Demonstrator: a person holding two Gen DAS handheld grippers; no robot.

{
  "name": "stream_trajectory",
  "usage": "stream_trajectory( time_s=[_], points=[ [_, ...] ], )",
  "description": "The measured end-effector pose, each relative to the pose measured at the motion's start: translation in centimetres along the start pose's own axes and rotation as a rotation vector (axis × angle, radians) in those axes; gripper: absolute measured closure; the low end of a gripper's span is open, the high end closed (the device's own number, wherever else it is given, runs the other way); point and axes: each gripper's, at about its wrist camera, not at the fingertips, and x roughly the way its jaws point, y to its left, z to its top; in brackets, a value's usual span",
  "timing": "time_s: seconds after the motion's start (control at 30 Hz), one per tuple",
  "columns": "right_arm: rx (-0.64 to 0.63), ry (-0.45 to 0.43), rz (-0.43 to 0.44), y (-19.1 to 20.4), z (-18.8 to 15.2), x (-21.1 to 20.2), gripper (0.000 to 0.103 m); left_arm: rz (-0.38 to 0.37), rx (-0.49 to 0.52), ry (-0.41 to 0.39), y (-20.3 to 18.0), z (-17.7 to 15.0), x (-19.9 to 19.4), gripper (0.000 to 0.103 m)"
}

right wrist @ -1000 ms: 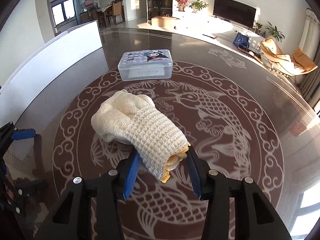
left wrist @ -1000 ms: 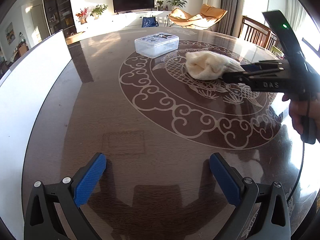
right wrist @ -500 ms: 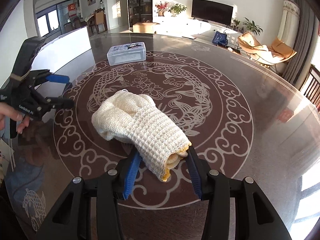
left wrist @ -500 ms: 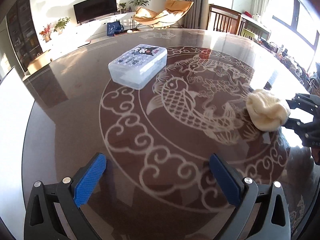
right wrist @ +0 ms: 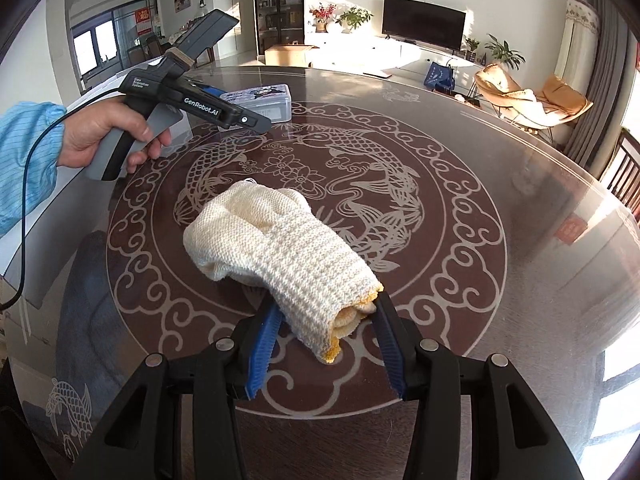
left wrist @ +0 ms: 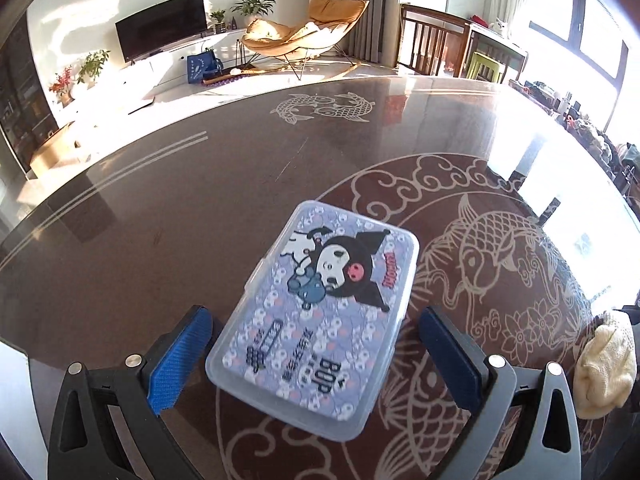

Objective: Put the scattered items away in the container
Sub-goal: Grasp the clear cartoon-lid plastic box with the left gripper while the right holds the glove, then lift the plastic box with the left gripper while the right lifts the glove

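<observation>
One glove bundle [right wrist: 280,248], one lidded box [left wrist: 320,316]

Bare table [left wrist: 168,216] lay open around the lidded box [left wrist: 320,312]; the left gripper [left wrist: 316,354] straddled it with gaps either side. The gloves [right wrist: 280,248] sat well apart.

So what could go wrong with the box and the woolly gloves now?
The box has its lid on, so the gloves cannot go in yet. It is smooth and the table is glossy, so it might slide when the left tongs squeeze. The right tongs pinch only the cuffs, so the bundle might unroll.
</observation>
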Motion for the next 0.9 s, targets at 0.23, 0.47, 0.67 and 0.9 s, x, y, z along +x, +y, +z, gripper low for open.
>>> stream_trajectory(
  time_s=[0.23, 0.47, 0.67, 0.9],
  points=[
    [0.001, 0.000, 0.002, 0.0, 0.0, 0.0, 0.055, 0.059, -0.067, -0.048, -0.7, -1.4, -2.0, 0.041],
    [-0.011, -0.004, -0.025, 1.0, -0.1, -0.3, 0.055, 0.121, -0.265, -0.021, -2.9, -12.1, -9.9, 0.043],
    [0.111, -0.009, 0.007, 4.8, -1.4, -1.4, 0.050, 0.165, -0.345, -0.039, -6.3, -19.8, -14.7, 0.040],
    [-0.009, 0.024, 0.014, 7.7, -2.8, -2.3, 0.029, 0.215, -0.310, -0.003, -7.7, -20.3, -13.8, 0.000]
  ],
)
